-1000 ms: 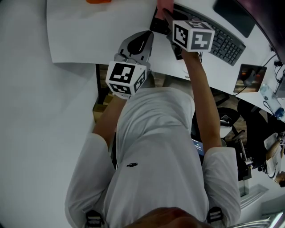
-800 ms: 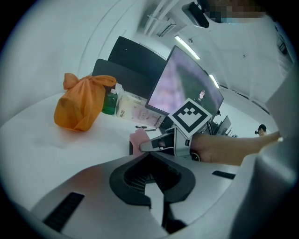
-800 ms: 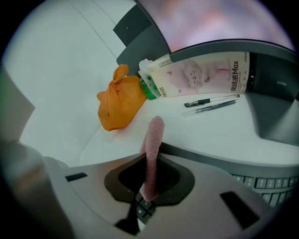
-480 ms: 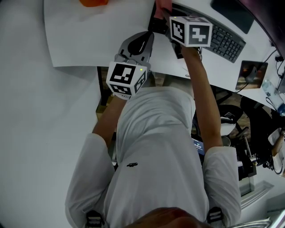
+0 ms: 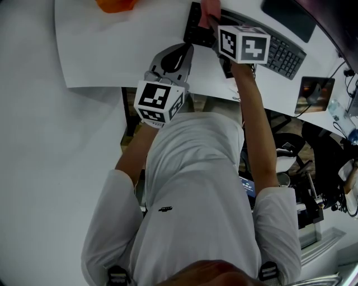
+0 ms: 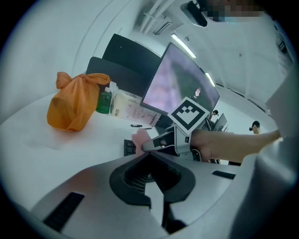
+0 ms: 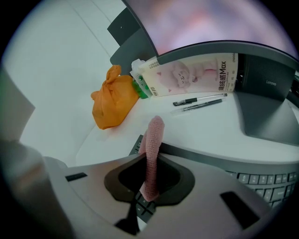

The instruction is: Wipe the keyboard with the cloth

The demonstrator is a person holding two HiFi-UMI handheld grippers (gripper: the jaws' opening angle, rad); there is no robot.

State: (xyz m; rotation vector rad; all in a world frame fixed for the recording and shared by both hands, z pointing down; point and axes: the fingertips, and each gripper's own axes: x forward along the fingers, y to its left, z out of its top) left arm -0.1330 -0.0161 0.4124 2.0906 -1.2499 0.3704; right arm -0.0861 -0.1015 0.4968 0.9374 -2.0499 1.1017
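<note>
The black keyboard (image 5: 282, 53) lies on the white desk (image 5: 123, 44) at the top of the head view. My right gripper (image 5: 209, 21) is over its left end, shut on the pink cloth (image 5: 210, 8). In the right gripper view the cloth (image 7: 154, 133) stands as a narrow folded strip between the jaws, with keys (image 7: 140, 145) right beneath it. My left gripper (image 5: 180, 50) hovers above the desk's near edge, left of the keyboard, shut with nothing in it. From the left gripper view I see the right gripper (image 6: 159, 144) and the cloth (image 6: 139, 139) on the keyboard (image 6: 129, 147).
An orange bag (image 7: 112, 100) sits at the desk's far left, beside a green bottle (image 6: 104, 101) and a tissue pack (image 7: 191, 72). Two pens (image 7: 201, 102) lie behind the keyboard. A monitor (image 6: 180, 88) stands at the back. Cluttered floor lies right of the desk.
The right gripper with the cloth has shifted slightly over the keyboard's left end. The left gripper has stayed where it was.
</note>
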